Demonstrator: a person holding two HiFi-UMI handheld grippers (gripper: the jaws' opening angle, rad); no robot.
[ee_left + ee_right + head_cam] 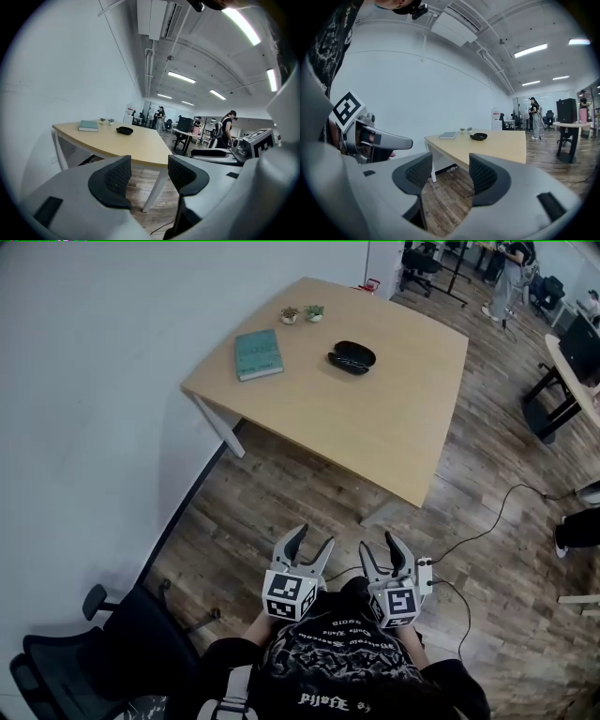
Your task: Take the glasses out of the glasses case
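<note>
A black glasses case (pixel 352 357) lies on the far part of a light wooden table (pixel 375 418); it looks open, with glasses inside, but it is small at this distance. It also shows as a dark oval (pixel 124 130) in the left gripper view and again as the case (pixel 478 136) in the right gripper view. My left gripper (pixel 305 545) and right gripper (pixel 382 551) are held close to the body, over the floor, well short of the table. Both stand open with nothing between their fingers.
A teal book (pixel 258 353) and two small potted plants (pixel 302 313) sit on the table near the case. A black office chair (pixel 103 643) stands at my lower left. Cables (pixel 487 526) run over the wooden floor on the right. More desks and people fill the far right.
</note>
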